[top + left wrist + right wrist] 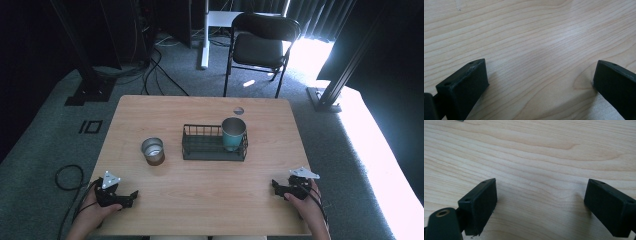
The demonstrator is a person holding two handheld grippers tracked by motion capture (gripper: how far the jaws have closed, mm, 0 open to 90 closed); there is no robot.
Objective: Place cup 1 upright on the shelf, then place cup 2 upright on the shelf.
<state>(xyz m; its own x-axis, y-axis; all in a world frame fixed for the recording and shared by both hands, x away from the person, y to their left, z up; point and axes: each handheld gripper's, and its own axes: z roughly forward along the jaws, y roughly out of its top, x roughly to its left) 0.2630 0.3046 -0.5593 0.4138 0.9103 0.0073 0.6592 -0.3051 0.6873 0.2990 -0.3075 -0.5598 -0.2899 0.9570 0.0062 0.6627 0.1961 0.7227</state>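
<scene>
A teal metal cup (233, 133) stands upright in the right end of a black wire basket (202, 149) at the table's middle. Left of the basket stands a shorter silver cup with a brown base (153, 150). My left gripper (133, 196) rests near the front left edge of the table, held by a hand, and its jaws stand wide apart over bare wood (540, 75). My right gripper (274, 186) rests near the front right edge, its jaws also wide apart with only wood grain between them (541, 198).
The wooden table (200, 200) has a small round hole (238, 110) near its far edge. A black folding chair (260, 45) stands beyond the table. Black frame posts (345, 75) and cables (67, 176) lie on the grey carpet around it.
</scene>
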